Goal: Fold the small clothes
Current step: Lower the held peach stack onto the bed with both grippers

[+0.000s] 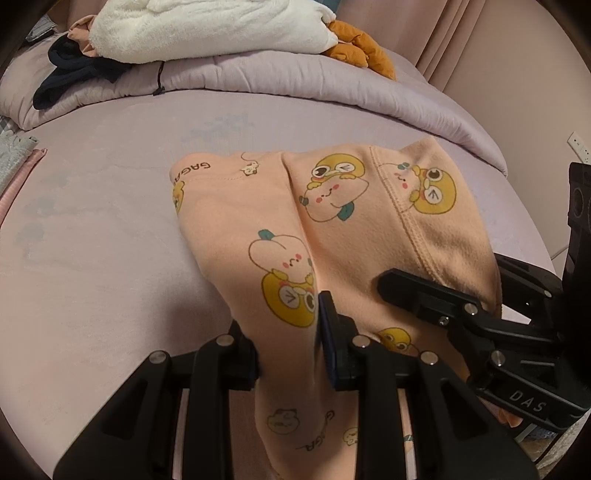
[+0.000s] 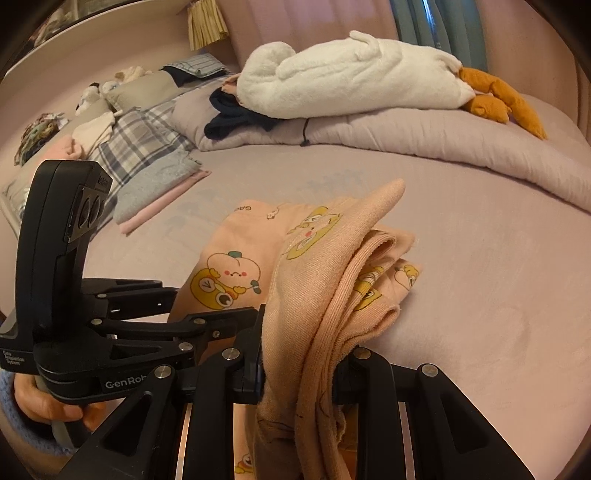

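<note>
A peach garment [image 1: 332, 206] printed with yellow cartoon figures lies half lifted over the lilac bed sheet [image 1: 92, 221]. Its far end rests on the sheet and its near edge hangs from both grippers. In the left wrist view my left gripper [image 1: 286, 343] is shut on a fold of the garment's near edge. One finger [image 1: 424, 291] of the right gripper lies over the cloth at the right. In the right wrist view my right gripper [image 2: 301, 369] is shut on a thick bunch of the same garment [image 2: 332, 280], whose ribbed hem stands up in front. A hand [image 2: 44, 402] holds the left gripper's black body at the left.
A rolled lilac quilt [image 1: 295, 81] crosses the back of the bed, with a white plush blanket [image 1: 207, 29], an orange plush toy [image 1: 354, 48] and a dark garment [image 1: 74, 74] on it. Folded clothes [image 2: 155, 184] and checked pillows [image 2: 140, 144] sit at the left.
</note>
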Tool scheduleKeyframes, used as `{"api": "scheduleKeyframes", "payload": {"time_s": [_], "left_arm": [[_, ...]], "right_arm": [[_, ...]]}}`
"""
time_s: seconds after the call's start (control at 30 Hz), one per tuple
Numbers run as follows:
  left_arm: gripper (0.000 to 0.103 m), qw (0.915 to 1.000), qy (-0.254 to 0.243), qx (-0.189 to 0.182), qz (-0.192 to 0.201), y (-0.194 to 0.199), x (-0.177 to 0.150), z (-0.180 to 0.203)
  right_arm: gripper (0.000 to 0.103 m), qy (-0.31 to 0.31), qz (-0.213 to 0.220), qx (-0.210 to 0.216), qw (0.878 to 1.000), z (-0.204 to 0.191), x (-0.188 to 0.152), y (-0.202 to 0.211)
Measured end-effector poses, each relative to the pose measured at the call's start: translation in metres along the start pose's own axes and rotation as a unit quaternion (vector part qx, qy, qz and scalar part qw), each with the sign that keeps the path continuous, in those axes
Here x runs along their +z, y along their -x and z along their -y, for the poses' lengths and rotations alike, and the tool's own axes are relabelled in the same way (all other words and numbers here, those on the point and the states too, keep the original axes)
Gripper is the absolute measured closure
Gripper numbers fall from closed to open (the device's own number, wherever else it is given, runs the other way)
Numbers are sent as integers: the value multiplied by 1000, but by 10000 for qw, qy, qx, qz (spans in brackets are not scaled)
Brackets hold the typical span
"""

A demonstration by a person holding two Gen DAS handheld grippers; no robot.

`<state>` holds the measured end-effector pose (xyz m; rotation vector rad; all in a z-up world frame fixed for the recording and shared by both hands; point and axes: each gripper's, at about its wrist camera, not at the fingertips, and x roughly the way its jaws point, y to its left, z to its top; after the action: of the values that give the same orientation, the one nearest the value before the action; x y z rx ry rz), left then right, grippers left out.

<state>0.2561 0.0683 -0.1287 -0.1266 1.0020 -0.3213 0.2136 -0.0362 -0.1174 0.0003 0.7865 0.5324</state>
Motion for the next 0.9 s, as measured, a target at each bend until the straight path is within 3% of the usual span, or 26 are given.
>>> {"api": "scheduleKeyframes", "payload": {"time_s": [0.53, 0.9], "left_arm": [[76, 9998, 35, 32, -206, -21, 2, -2], [68, 9995, 121, 67, -293, -34, 2, -7]], "right_arm": [[76, -71, -161, -10, 9998, 5, 2, -15], [76, -434, -349, 72, 9984, 24, -1, -24]]}}
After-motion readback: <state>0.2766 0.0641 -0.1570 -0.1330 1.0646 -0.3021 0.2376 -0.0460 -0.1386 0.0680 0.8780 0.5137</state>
